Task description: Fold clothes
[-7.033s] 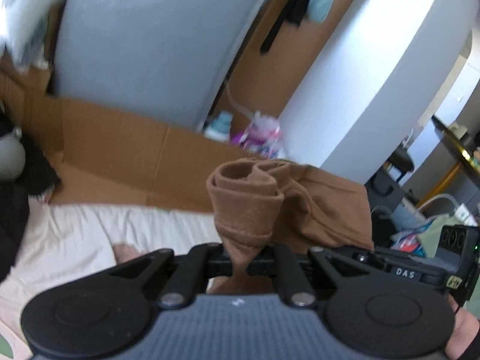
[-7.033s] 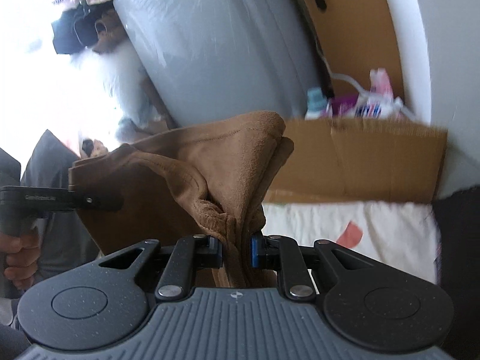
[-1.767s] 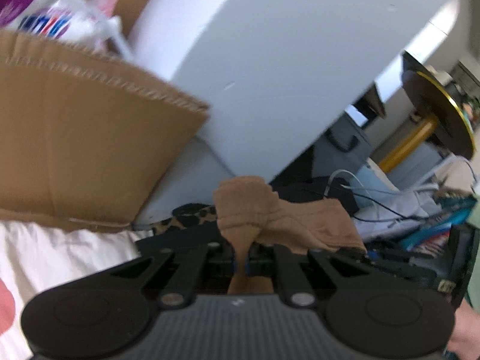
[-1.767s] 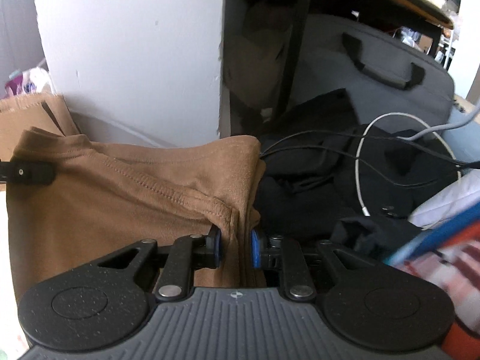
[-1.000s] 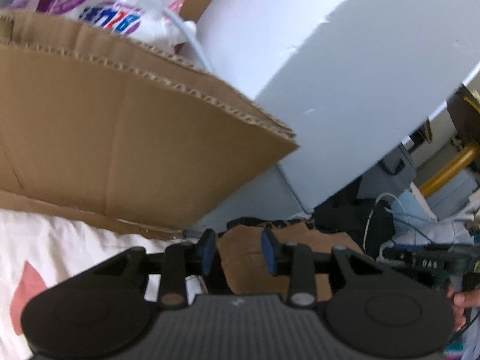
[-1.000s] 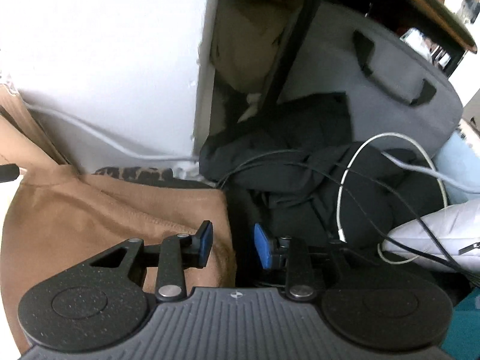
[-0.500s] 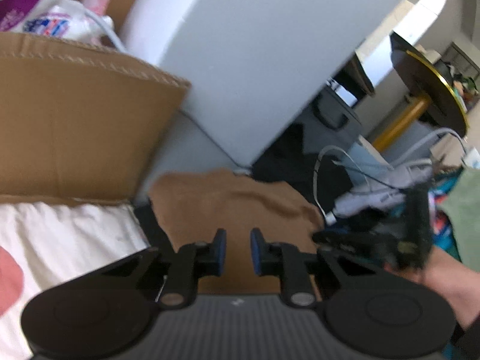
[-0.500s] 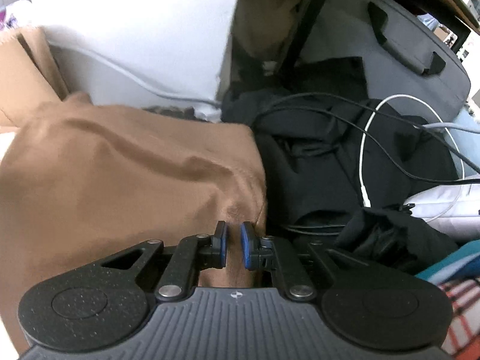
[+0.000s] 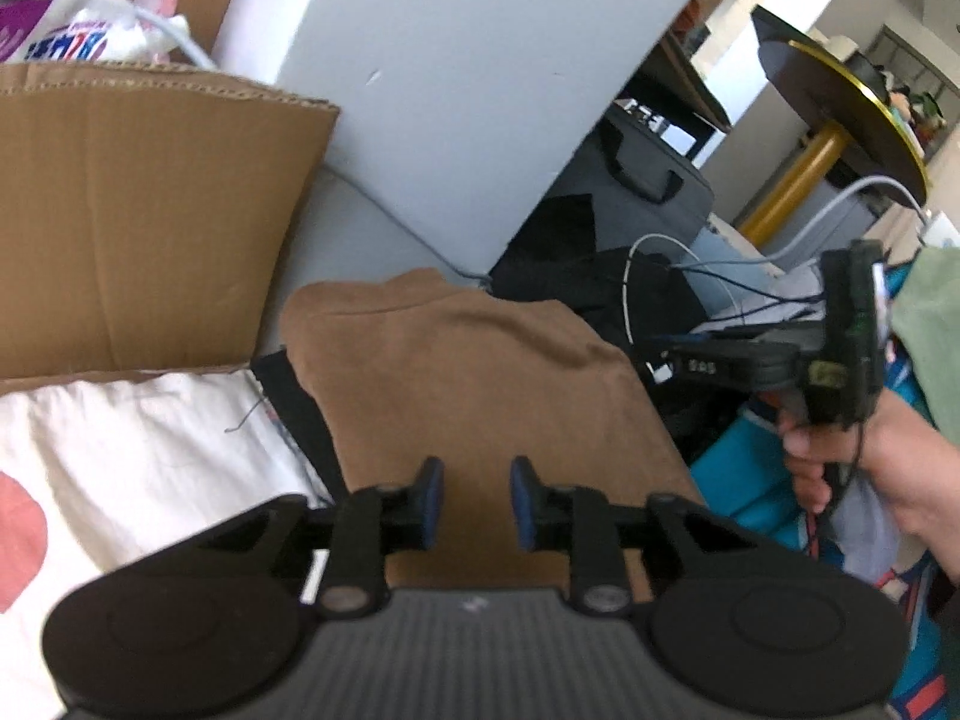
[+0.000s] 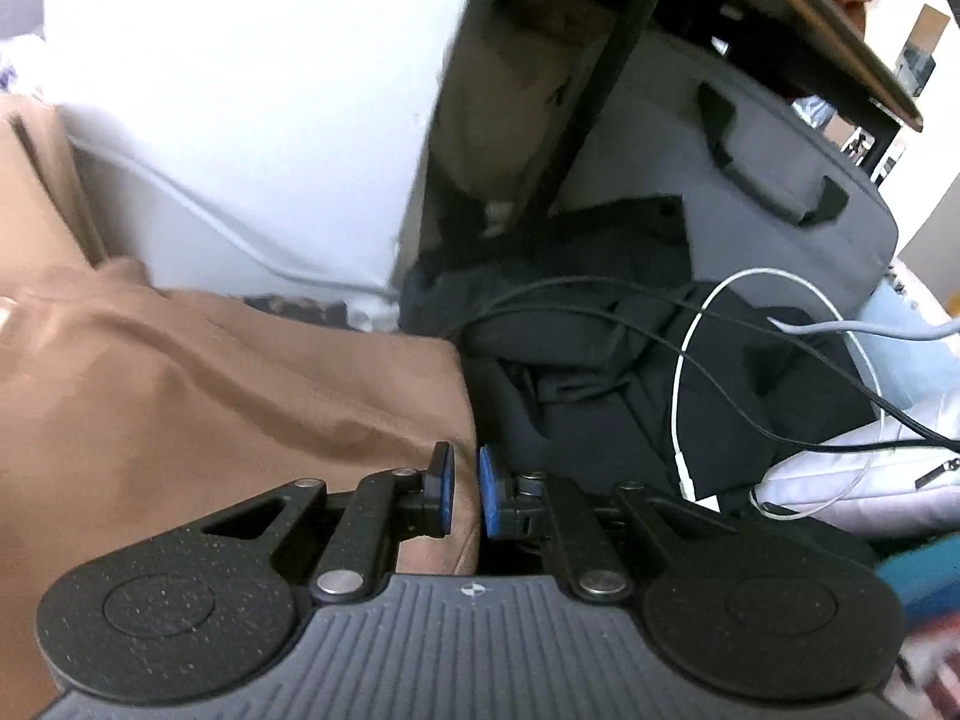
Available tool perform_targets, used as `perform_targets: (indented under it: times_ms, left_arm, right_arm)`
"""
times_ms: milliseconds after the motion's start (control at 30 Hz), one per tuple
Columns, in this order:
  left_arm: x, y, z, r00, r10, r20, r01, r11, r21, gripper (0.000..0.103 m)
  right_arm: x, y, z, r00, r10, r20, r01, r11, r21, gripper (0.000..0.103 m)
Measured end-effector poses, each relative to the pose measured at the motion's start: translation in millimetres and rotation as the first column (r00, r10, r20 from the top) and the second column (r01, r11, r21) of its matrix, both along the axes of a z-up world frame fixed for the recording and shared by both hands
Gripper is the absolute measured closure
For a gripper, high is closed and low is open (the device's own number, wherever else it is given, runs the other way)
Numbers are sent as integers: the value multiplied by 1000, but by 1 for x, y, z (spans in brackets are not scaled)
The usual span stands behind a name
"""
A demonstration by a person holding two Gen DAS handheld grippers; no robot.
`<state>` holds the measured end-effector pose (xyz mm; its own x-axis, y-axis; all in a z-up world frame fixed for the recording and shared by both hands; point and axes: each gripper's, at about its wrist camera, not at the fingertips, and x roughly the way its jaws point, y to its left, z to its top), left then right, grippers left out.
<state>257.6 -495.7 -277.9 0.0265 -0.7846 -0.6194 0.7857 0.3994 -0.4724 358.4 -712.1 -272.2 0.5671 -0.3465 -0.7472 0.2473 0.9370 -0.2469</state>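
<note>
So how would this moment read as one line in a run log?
brown garment: folded, lying flat | left hand-held gripper: open, empty | right hand-held gripper: open, empty

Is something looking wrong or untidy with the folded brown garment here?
Mostly neat. The brown garment lies folded, with soft wrinkles, but its right edge rests against a heap of black clothes with loose cables.

Brown shirt (image 9: 474,372) lying folded, and we've got nothing in our left gripper (image 9: 474,501)

Our left jaws are parted with a clear gap, sitting over the shirt's near edge without pinching it. The shirt lies beside a white sheet (image 9: 138,450) and below a cardboard flap (image 9: 138,210). Off to the right, our right hand (image 9: 864,468) holds the right gripper (image 9: 780,354) past the shirt's far corner; we can't tell how its jaws stand.
</note>
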Motion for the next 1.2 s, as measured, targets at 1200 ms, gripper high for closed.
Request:
perform_targets:
  times_ms: [1200]
  left_arm:
    - [-65,61,-43,996,32,-88,-26,997,69,46]
  right_arm:
    - [-141,44,-46,995,8,97,-3,998,-55,87]
